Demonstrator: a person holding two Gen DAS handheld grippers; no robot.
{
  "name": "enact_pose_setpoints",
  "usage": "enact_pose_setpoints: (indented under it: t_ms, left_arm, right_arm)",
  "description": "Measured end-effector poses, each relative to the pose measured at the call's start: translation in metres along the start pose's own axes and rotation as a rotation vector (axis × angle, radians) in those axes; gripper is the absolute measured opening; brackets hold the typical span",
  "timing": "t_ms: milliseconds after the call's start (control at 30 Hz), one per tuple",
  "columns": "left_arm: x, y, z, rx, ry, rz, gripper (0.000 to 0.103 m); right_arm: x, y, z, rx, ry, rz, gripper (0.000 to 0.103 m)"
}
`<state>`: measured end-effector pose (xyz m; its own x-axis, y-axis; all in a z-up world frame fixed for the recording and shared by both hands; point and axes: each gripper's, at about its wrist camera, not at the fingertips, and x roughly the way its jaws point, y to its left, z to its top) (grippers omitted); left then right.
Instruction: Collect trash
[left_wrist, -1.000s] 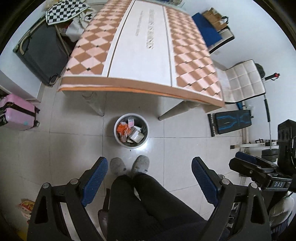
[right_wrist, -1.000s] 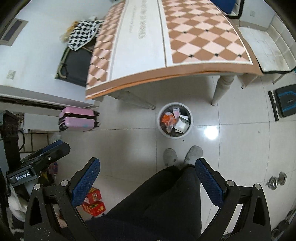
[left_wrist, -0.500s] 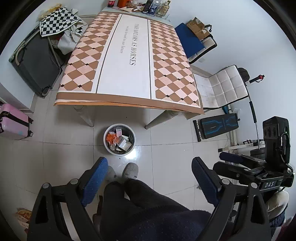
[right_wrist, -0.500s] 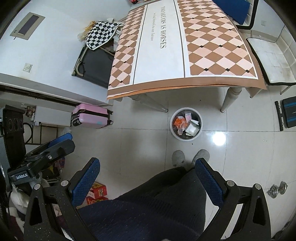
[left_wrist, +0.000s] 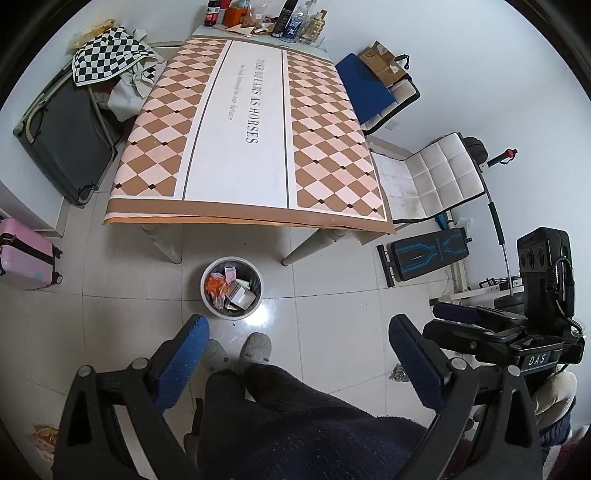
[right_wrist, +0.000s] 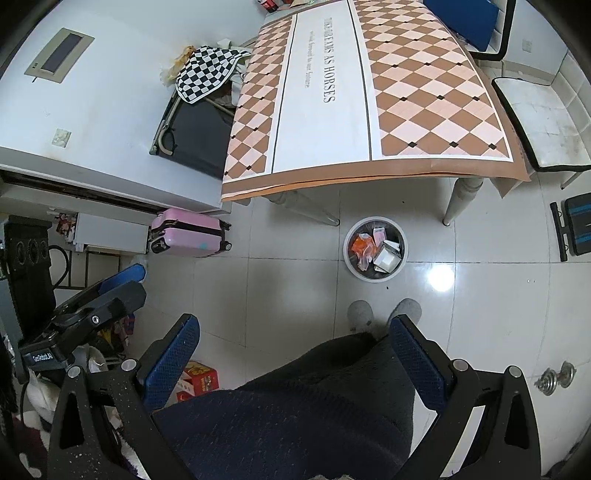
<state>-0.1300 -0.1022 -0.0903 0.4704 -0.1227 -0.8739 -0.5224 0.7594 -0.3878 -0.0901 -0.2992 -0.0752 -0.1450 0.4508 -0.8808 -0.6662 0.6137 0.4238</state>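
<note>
A round white trash bin (left_wrist: 207, 293) stands on the tiled floor in front of the table, holding an orange wrapper, small boxes and papers; it also shows in the right wrist view (right_wrist: 349, 264). My left gripper (left_wrist: 299, 363) is open and empty, held high above the floor over the person's legs. My right gripper (right_wrist: 295, 360) is open and empty at a similar height. The right gripper's body shows at the right of the left wrist view (left_wrist: 491, 332). The table (left_wrist: 243, 122) has a checkered cover; bottles and clutter (left_wrist: 266, 18) stand at its far end.
A pink suitcase (right_wrist: 188, 230) and a dark folded cot (left_wrist: 62, 140) lie left of the table. White chairs (left_wrist: 439, 173) and a foot machine (left_wrist: 428, 253) are to its right. Red boxes (right_wrist: 195, 382) and dumbbells (right_wrist: 556, 378) sit on the floor.
Both grippers have risen and pulled back from the bin; the bin and table look smaller and the table's far end has come into view. Both stay open.
</note>
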Motion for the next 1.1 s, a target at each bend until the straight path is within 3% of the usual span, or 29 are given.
enact_pose_setpoints:
  t_ms: [1100]
  left_arm:
    - [-0.006,-0.019,-0.013,0.025,0.001,-0.039,0.1]
  right_arm:
    - [-0.021,0.001,-0.017,-0.006,-0.018,0.002,0.103]
